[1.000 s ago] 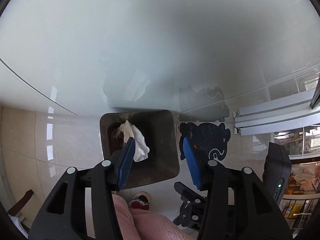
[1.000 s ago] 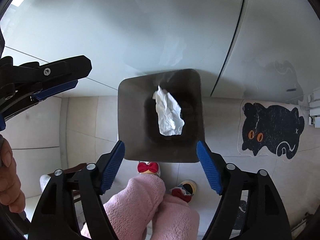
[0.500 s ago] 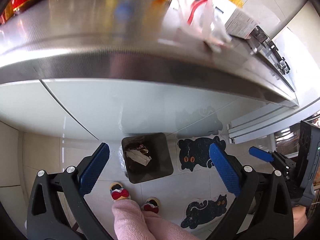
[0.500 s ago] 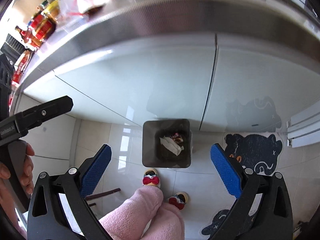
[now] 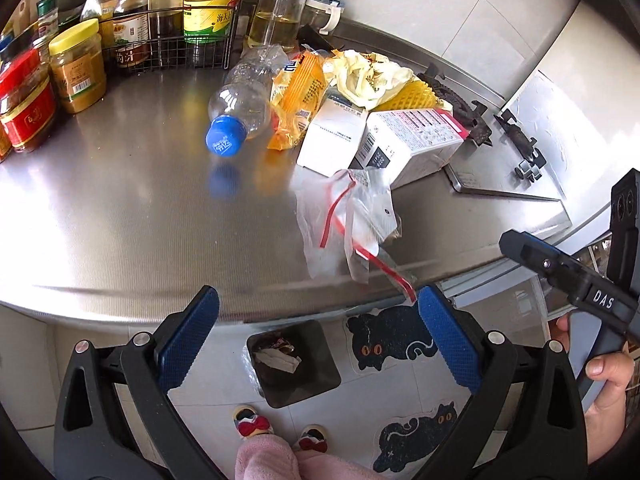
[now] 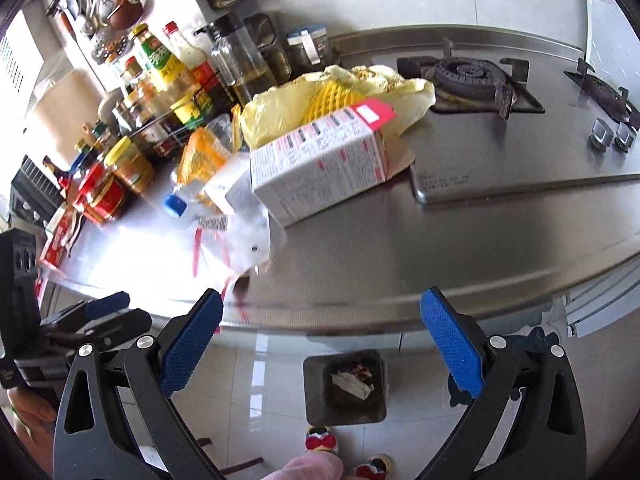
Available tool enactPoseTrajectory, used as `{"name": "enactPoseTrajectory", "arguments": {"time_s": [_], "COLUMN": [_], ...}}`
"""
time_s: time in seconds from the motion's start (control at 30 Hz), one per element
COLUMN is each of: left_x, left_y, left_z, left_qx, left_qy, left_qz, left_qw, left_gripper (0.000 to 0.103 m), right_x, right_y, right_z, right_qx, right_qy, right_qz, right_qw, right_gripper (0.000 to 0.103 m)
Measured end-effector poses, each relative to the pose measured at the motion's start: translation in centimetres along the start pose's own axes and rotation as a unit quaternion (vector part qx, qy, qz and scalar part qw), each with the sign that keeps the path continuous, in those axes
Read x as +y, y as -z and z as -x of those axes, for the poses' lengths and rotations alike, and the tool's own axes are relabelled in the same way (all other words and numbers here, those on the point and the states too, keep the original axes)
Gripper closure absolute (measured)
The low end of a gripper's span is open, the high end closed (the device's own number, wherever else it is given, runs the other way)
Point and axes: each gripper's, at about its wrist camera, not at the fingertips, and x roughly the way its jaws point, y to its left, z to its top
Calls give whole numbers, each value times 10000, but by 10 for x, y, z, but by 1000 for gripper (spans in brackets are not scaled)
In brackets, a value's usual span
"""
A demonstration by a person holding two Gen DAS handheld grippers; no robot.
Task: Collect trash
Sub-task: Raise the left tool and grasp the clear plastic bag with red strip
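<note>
Your steel counter (image 5: 120, 208) carries the trash near its front edge: a clear zip bag (image 5: 352, 220), 2 cartons and a bottle. Both left gripper (image 5: 318, 344) and right gripper (image 6: 320, 344) gape empty above the bin (image 5: 292, 364), presumably ready for another pick.

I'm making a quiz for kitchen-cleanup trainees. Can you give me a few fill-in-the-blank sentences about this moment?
1. The plastic bottle lying on the counter has a ____ cap.
2. The clear bag near the counter's edge has a ____ strip.
3. The trash bin stands on the ____.
4. The left gripper and the right gripper both hold ____.

Missing words: blue; red; floor; nothing
</note>
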Motion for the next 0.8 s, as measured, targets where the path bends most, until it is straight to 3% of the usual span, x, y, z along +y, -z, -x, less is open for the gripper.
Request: {"name": "enactPoseTrajectory", "arguments": {"time_s": [0.3, 0.4, 0.57, 0.67, 0.8], "left_x": [-2, -2, -4, -5, -4], "left_y": [-23, -25, -28, -32, -34], "left_z": [-37, -48, -57, -60, -62], "left_qx": [163, 251, 232, 250, 247], "left_qy": [-16, -4, -157, -182, -329], "left_qz": [-259, -305, -478, -529, -638], "left_qw": [9995, 9992, 9985, 9981, 9971], "left_gripper": [9, 14, 32, 43, 69], "right_x": [7, 11, 22, 22, 23], "right_y": [-36, -41, -45, -51, -59], "right_z": [-30, -43, -56, -61, -64], "right_qx": [-332, -330, -248, -143, -22], "right_qy": [337, 461, 546, 390, 290], "right_qz": [357, 620, 889, 600, 232], "right_qw": [9982, 9965, 9942, 9973, 9993], "right_gripper": [3, 3, 3, 3, 3]}}
